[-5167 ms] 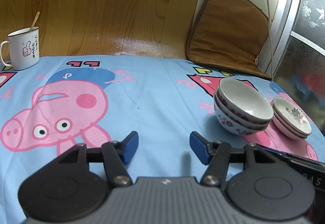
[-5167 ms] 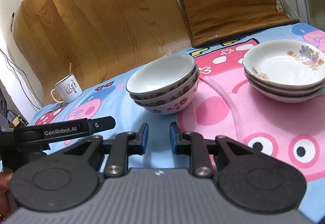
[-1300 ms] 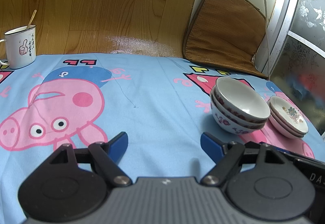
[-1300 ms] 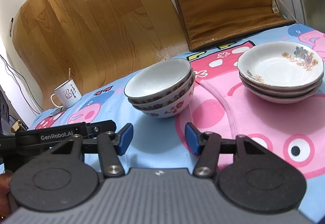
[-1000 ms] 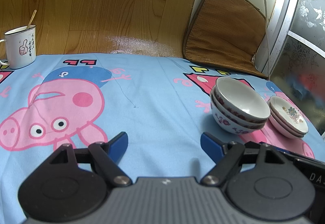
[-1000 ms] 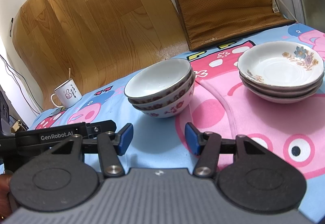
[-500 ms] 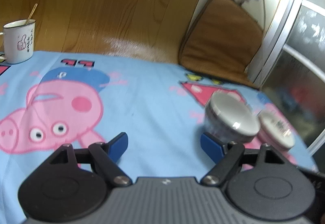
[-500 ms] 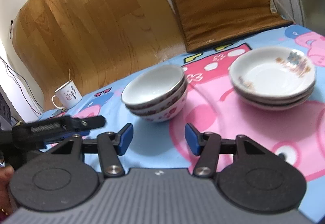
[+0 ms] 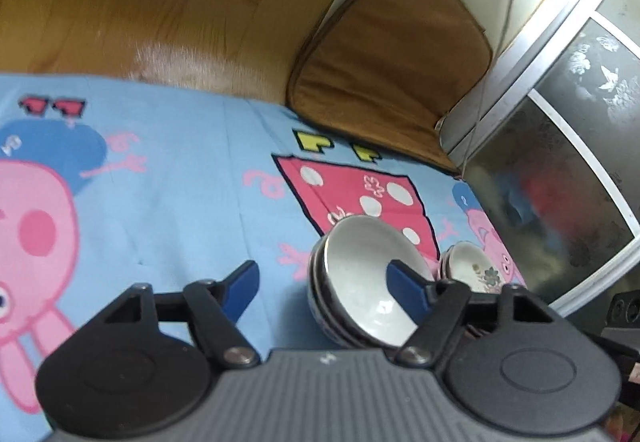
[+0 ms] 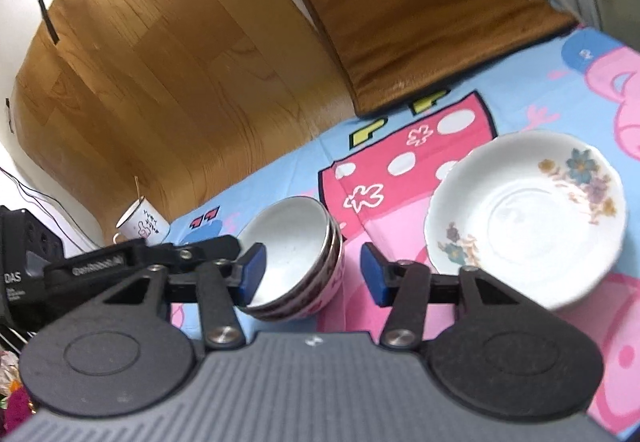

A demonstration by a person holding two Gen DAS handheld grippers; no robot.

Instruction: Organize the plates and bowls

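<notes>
A stack of white bowls [image 9: 360, 282] with a red flower band stands on the blue cartoon cloth [image 9: 160, 181]. Beside it on the right is a stack of flowered plates [image 9: 468, 266]. My left gripper [image 9: 324, 282] hangs over the stack's left rim, its jaws closing; the right fingertip [image 9: 404, 282] is over the top bowl's inside, and no pad presses. In the right wrist view the bowls [image 10: 296, 250] lie partly between the fingers of my right gripper [image 10: 312, 274], also closing, with a gap at its right pad. The plates [image 10: 524, 213] sit further right.
A white mug [image 10: 140, 226] with a stick in it stands far left on the cloth. A brown cushion [image 9: 392, 61] leans on the wall behind. A glass-fronted cabinet [image 9: 560, 161] borders the right side. The left gripper's black housing [image 10: 96, 262] reaches in beside the bowls.
Both grippers have moved in on the bowl stack and tilted, so the bowls now sit between the fingers. Both pairs of jaws stand narrower. The mug has left the left wrist view.
</notes>
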